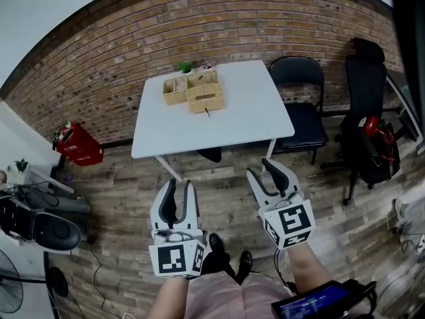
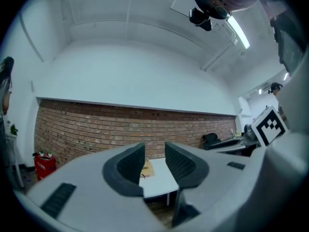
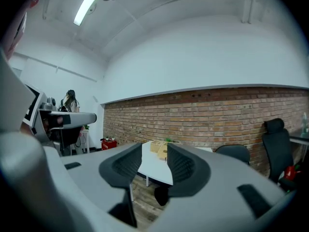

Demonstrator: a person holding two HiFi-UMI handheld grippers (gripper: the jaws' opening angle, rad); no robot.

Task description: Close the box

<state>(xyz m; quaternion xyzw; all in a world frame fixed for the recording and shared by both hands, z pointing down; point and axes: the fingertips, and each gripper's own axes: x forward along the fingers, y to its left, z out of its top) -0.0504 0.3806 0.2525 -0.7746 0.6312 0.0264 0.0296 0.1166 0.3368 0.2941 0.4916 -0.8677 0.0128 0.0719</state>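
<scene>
Closing looks not yet begun. The wicker box (image 1: 199, 92) sits by the far edge of the white bench (image 1: 255, 115), left of its middle, and its lid state cannot be told. The left claw (image 1: 180, 188) and right claw (image 1: 264, 171) are both spread and empty, over the floor (image 1: 222, 178) short of the bench's near edge. The approach and the closing both remain.

No legible txt; screen (image 1: 311, 305) seemingly too blurry.

white table (image 1: 246, 111) against brick wall (image 1: 265, 18) | black chair (image 1: 300, 105) beside table | red container (image 1: 78, 146) by wall
</scene>
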